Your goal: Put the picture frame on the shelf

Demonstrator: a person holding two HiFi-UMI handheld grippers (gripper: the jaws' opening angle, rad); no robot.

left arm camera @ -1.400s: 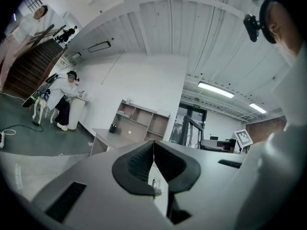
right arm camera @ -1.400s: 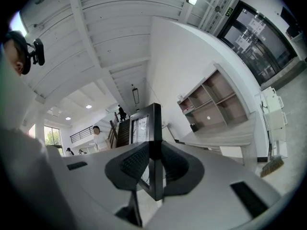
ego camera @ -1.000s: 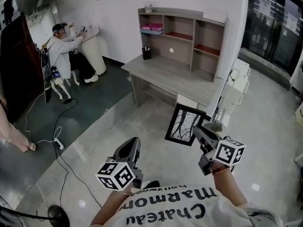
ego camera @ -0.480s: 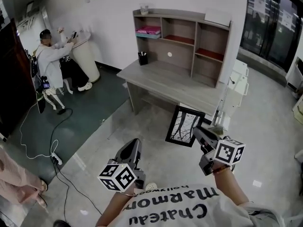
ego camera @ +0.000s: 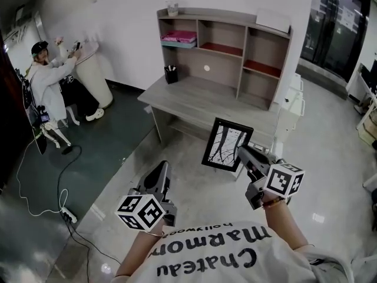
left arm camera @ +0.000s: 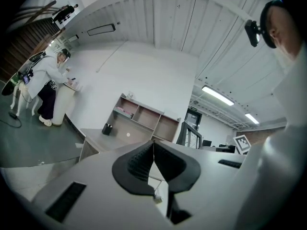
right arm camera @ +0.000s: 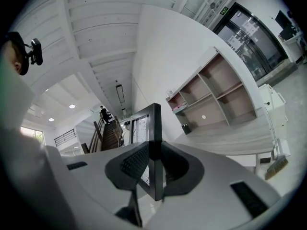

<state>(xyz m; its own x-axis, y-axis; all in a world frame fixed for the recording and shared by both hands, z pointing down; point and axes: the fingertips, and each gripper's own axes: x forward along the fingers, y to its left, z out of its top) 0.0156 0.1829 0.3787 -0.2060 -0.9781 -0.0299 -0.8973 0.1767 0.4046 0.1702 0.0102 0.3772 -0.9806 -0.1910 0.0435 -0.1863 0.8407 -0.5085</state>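
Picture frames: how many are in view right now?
1. The picture frame is gripped by its edge in the right gripper, short of the desk. None visible on the shelf.

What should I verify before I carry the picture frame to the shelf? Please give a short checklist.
1. Right gripper shut on the picture frame edge: ok.
2. Frame lifted off the floor: ok.
3. Left gripper shut, nothing in it: ok.
4. Shelf has a bare compartment, middle or right: ok.
5. Frame fits that compartment: cannot tell.
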